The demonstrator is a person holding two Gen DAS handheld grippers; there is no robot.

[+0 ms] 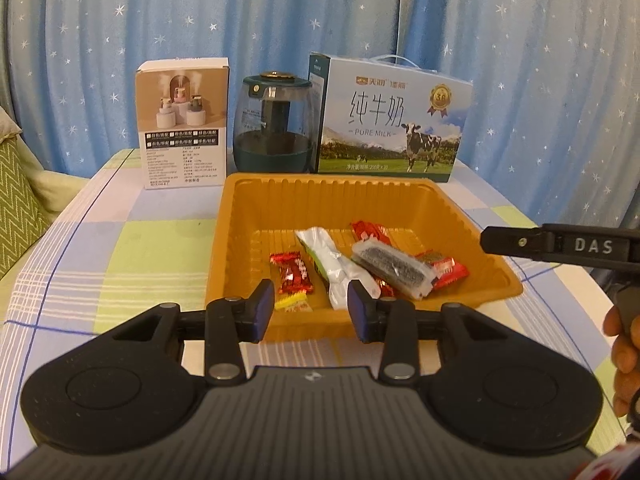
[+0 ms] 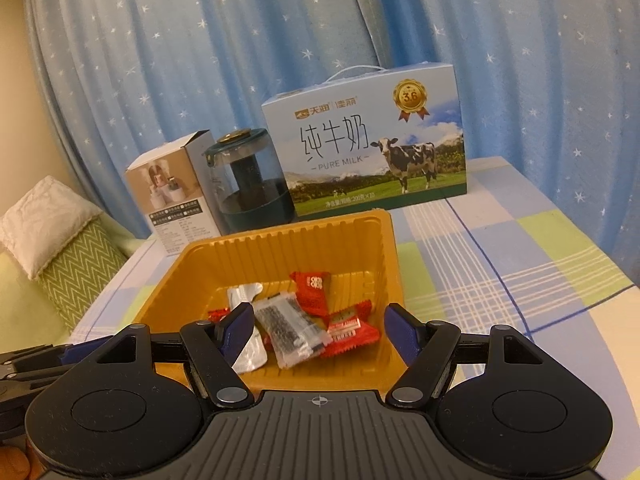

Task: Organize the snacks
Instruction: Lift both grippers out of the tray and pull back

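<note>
An orange plastic tray (image 1: 320, 182) (image 2: 280, 236) sits on the checked tablecloth and holds several snacks. Among them are a red foil candy (image 1: 292, 276), a white pouch (image 1: 328, 264), a clear packet with a dark bar (image 1: 390, 266) (image 2: 286, 328) and red wrappers (image 1: 444, 270) (image 2: 314, 288). My left gripper (image 1: 312, 308) hovers over the tray's near rim, its jaws apart and gripping nothing. My right gripper (image 2: 320, 330) stands open above the tray's near right corner, also empty. One of the right gripper's fingers (image 1: 504, 240) reaches in from the right in the left wrist view.
Behind the tray stand a white product box (image 1: 184, 124), a dark green glass-bodied jar (image 1: 274, 120) and a pure-milk carton (image 1: 392, 120) (image 2: 364, 148). A blue starred curtain hangs behind. A green zigzag cushion (image 2: 76, 260) lies off the table's left. A hand (image 1: 624, 348) shows at the right edge.
</note>
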